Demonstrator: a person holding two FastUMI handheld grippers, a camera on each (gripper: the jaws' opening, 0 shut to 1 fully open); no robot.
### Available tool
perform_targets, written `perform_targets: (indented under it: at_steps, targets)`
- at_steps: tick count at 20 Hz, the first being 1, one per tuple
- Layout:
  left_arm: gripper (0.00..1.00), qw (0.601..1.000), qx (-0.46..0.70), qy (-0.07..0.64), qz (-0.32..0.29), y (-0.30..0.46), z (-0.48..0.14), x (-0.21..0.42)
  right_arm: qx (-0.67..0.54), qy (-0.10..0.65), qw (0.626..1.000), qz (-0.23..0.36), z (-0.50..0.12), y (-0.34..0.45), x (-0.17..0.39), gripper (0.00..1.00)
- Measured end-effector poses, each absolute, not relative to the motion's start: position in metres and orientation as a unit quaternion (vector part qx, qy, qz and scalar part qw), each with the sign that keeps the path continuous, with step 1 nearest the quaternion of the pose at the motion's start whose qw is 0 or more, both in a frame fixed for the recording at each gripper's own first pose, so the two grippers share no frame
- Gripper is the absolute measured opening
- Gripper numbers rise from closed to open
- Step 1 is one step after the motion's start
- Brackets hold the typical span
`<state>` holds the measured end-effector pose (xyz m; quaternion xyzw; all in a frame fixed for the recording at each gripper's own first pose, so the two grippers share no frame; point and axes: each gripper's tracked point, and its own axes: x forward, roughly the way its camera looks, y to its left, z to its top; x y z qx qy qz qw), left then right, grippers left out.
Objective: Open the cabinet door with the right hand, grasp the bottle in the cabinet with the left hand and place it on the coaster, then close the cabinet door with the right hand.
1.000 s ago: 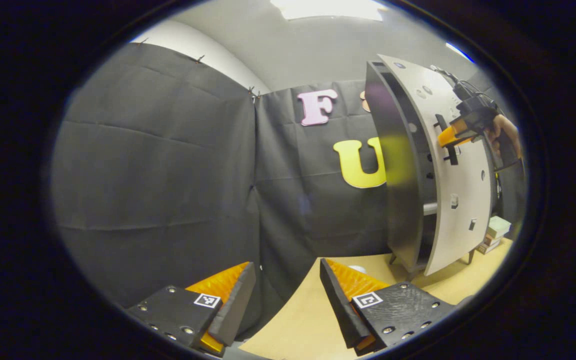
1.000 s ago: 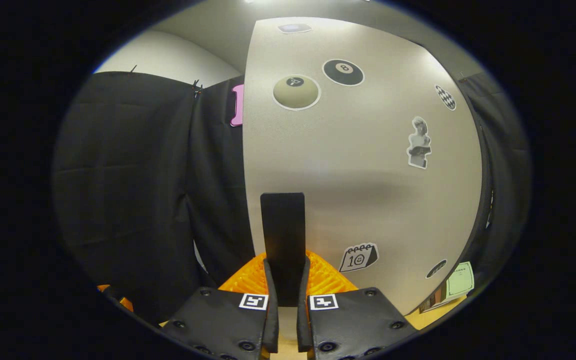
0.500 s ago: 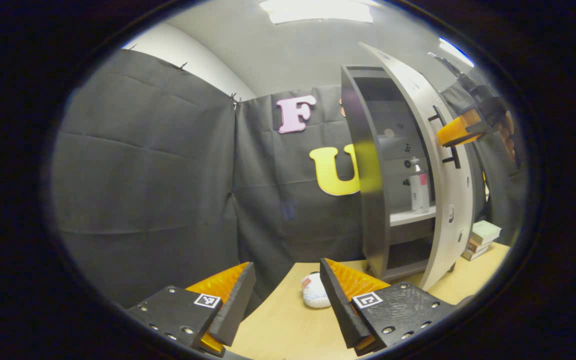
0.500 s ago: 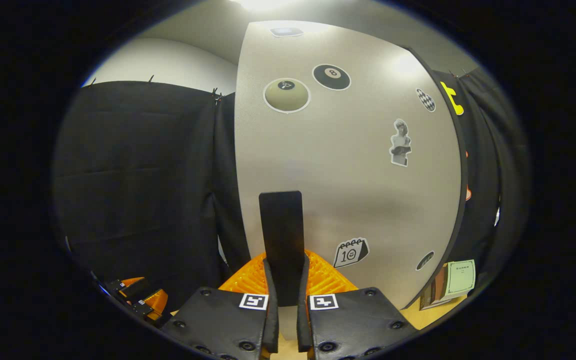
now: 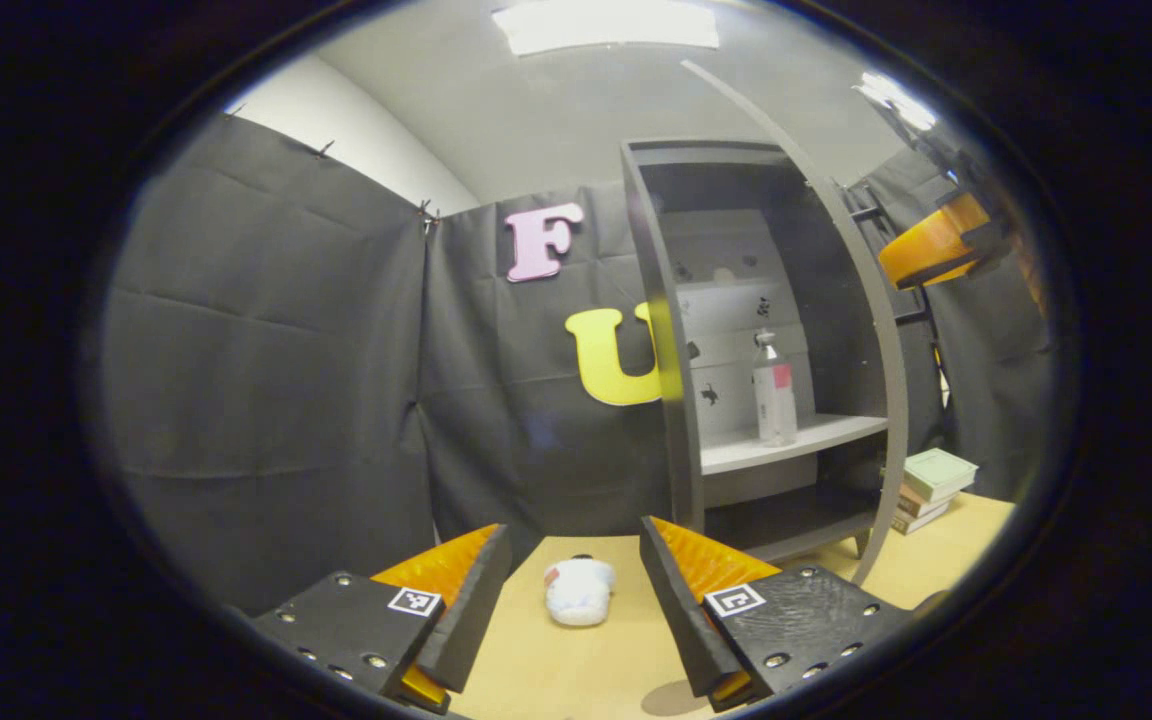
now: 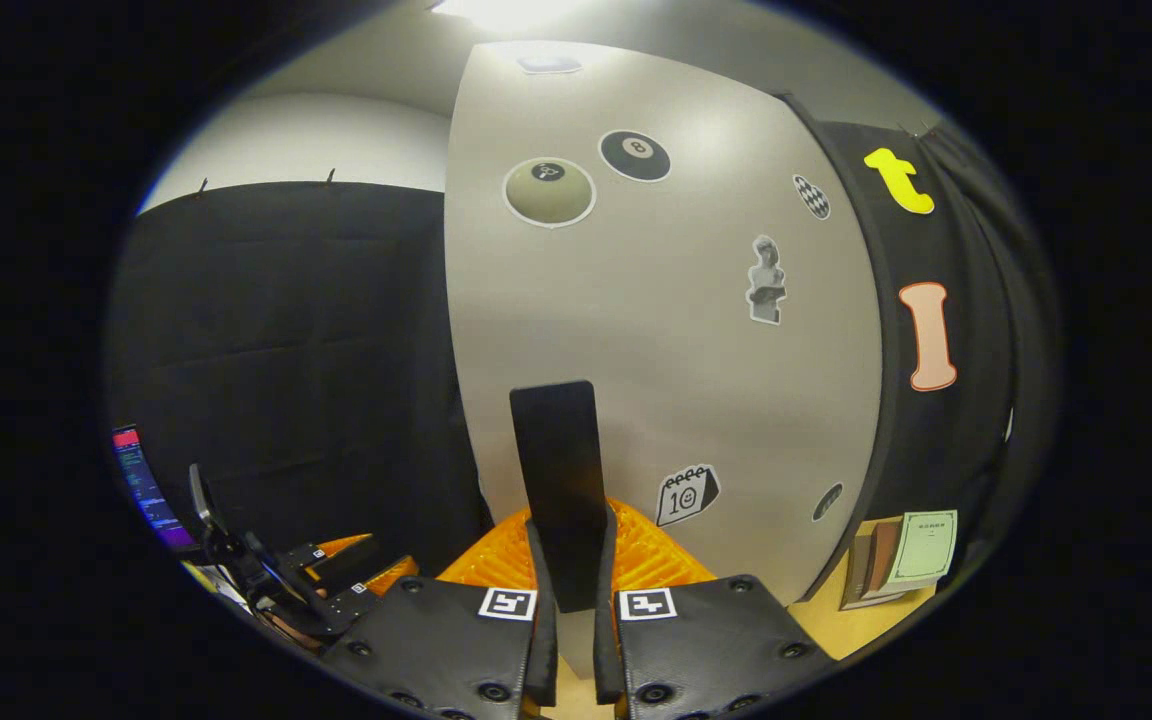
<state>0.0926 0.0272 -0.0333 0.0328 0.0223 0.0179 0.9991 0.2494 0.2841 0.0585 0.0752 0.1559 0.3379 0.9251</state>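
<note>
Swung well open now: cabinet door [image 6: 656, 330], a second ago barely ajar and hiding the shelves, stands nearly edge-on in the left gripper view, with the whole interior exposed. Still clamped by the right gripper [image 6: 568, 600] on the dark door handle [image 6: 558, 480], both fingers pressed flat against the bar, one either side (no gap visible in the right gripper view). Same gripper seen far off at the upper right of the left gripper view, beside the door's edge.

Revealed by the swing: bottle [image 5: 774, 390], upright on the pale middle shelf [image 5: 796, 440] of the cabinet [image 5: 681, 330], toward the right of the opening, standing apart from the back wall. Half a second ago only partly framed; now fully in sight, nothing in front of it.

Left gripper [image 5: 576, 600] held low and near, jaws spread wide, gripping nothing. Between its fingers, resting on the wooden table [image 5: 586, 670], a small white rounded item [image 5: 578, 590] (possibly the coaster, too indistinct to say). Stack of books [image 5: 931, 485] on the table right of the cabinet, well clear of the reach path.

Meaning for the task: first step judged essentially done, door open enough for access. Next up, probably, a forward and upward reach with the left gripper to the shelf, closing around the bottle's body. Worth keeping the door held, to stop it drifting back into the reach.
</note>
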Motion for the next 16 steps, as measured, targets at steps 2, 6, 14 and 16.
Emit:
perform_targets:
  at_steps: [2, 6, 14, 16]
  targets:
    - [0.79, 0.999, 0.032, 0.02, 0.005, 0.006, -0.03, 0.095, 0.075, 0.159, 0.922, 0.346, 0.059, 0.276, 0.245, 0.16]
    - [0.79, 0.999, 0.029, 0.02, -0.018, -0.033, -0.03, 0.1, 0.077, 0.159, 0.918, 0.355, 0.061, 0.259, 0.238, 0.17]
    - [0.79, 0.998, 0.011, 0.016, -0.056, -0.1, -0.025, 0.112, 0.072, 0.154, 0.923, 0.347, 0.063, 0.225, 0.228, 0.14]
    - [0.79, 0.998, 0.005, 0.018, -0.065, -0.119, -0.026, 0.114, 0.072, 0.153, 0.924, 0.342, 0.062, 0.217, 0.228, 0.14]
